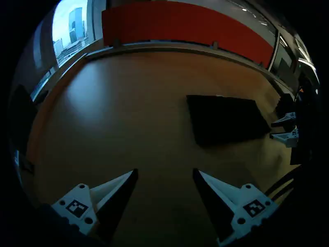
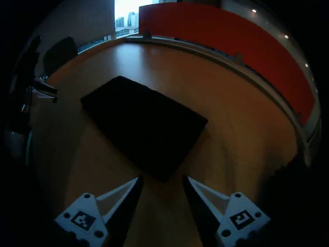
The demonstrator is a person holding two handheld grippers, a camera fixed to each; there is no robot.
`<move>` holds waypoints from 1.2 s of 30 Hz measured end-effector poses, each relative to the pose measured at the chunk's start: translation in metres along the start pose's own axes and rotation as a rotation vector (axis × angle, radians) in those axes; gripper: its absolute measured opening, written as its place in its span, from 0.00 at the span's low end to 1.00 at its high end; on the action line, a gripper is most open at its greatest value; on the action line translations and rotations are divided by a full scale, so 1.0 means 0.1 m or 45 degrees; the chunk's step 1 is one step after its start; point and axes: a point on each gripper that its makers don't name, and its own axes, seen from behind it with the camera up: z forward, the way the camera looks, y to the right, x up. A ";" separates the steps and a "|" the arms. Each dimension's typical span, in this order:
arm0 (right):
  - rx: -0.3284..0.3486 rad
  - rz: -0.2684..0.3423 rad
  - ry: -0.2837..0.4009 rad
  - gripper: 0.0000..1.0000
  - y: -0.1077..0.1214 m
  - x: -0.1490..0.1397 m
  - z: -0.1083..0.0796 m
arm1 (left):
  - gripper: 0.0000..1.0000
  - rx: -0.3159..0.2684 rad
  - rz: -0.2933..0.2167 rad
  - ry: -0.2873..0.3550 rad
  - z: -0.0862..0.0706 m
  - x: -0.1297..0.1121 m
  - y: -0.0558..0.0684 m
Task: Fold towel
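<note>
The towel [image 2: 144,127] lies flat on the tabletop [image 1: 115,123]. My right gripper [image 2: 162,178], wide and empty, sits at its near corner. My left gripper [image 1: 165,171], wide too, hangs apart. I judge this the approach; next, pinch a corner.

Dim overall. Window [image 1: 72,29] daylight at 11 o'clock leaves sheen on table [image 1: 94,94]; towel [image 1: 224,119] reads featureless black; edges bowed.

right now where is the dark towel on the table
The flat dark rectangular cloth towel lies on the brown wooden table, just ahead of the open right claw; in the left gripper view it sits right of centre.
</note>
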 end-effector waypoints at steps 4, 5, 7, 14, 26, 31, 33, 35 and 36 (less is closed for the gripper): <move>0.020 -0.018 -0.016 0.60 0.00 -0.03 0.01 | 0.98 0.005 -0.010 0.001 -0.03 -0.02 -0.02; 0.024 -0.022 -0.019 0.59 0.00 -0.04 0.01 | 0.98 0.006 -0.012 0.001 -0.04 -0.03 -0.03; 0.030 -0.027 -0.020 0.59 0.00 -0.03 0.02 | 0.98 0.009 -0.014 0.001 -0.05 -0.04 -0.04; 0.050 -0.037 -0.030 0.51 0.01 -0.04 0.04 | 0.98 0.015 -0.017 0.005 -0.07 -0.05 -0.08; 0.067 -0.044 -0.031 0.29 -0.01 -0.02 0.08 | 0.98 0.028 -0.017 0.011 -0.09 -0.03 -0.17; 0.085 -0.043 -0.039 0.17 -0.03 -0.04 0.08 | 0.98 0.030 -0.015 0.009 -0.10 -0.05 -0.18; 0.097 -0.039 -0.045 0.16 -0.05 -0.05 0.08 | 0.98 0.031 -0.015 0.009 -0.10 -0.06 -0.18; 0.109 -0.034 -0.047 0.11 -0.07 -0.05 0.08 | 0.98 0.030 -0.015 0.010 -0.10 -0.05 -0.18; 0.109 -0.031 -0.045 0.08 -0.07 -0.04 0.08 | 0.98 0.030 -0.016 0.011 -0.10 -0.05 -0.18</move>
